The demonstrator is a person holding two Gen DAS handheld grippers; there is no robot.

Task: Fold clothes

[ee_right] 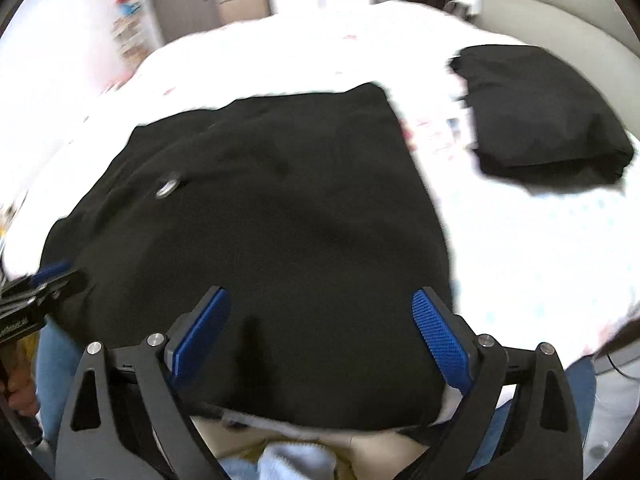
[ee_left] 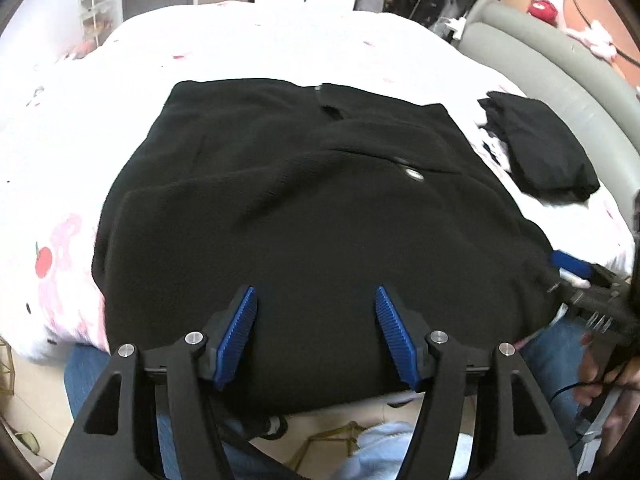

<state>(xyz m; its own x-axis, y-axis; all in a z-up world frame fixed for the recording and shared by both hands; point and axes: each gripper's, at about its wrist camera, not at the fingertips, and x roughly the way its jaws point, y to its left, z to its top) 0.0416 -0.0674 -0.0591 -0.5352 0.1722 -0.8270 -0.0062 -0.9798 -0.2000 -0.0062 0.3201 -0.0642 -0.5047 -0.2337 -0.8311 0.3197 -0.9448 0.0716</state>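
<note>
Black fleece garment [ee_left: 304, 216] with a round metal snap button [ee_left: 414, 176] lies spread on the white patterned bed [ee_left: 100, 128], its near edge hanging over the bed edge toward us. It looks partly gathered: overlapping layers and a flap run across the middle, but the outline is broad and uneven, not a compact packet. Whether those layers are deliberate folds or just how it landed, we can't tell.

Beyond the fleece garment, to its right near the grey padded headboard [ee_left: 560, 80], a smaller black folded piece [ee_right: 544, 120] sits as a neat rectangle. That one lies as the task wants it.

Left gripper [ee_left: 316, 320] hovers over the near hem of the fleece garment, jaws spread wide, nothing between the blue pads. Right gripper [ee_right: 320, 320] sits over the garment's near right part, also spread apart and empty. Right view is motion-blurred, so contact with the cloth is unclear.

Our judgement: one item is folded, and the big one needs more folds to match it.
</note>
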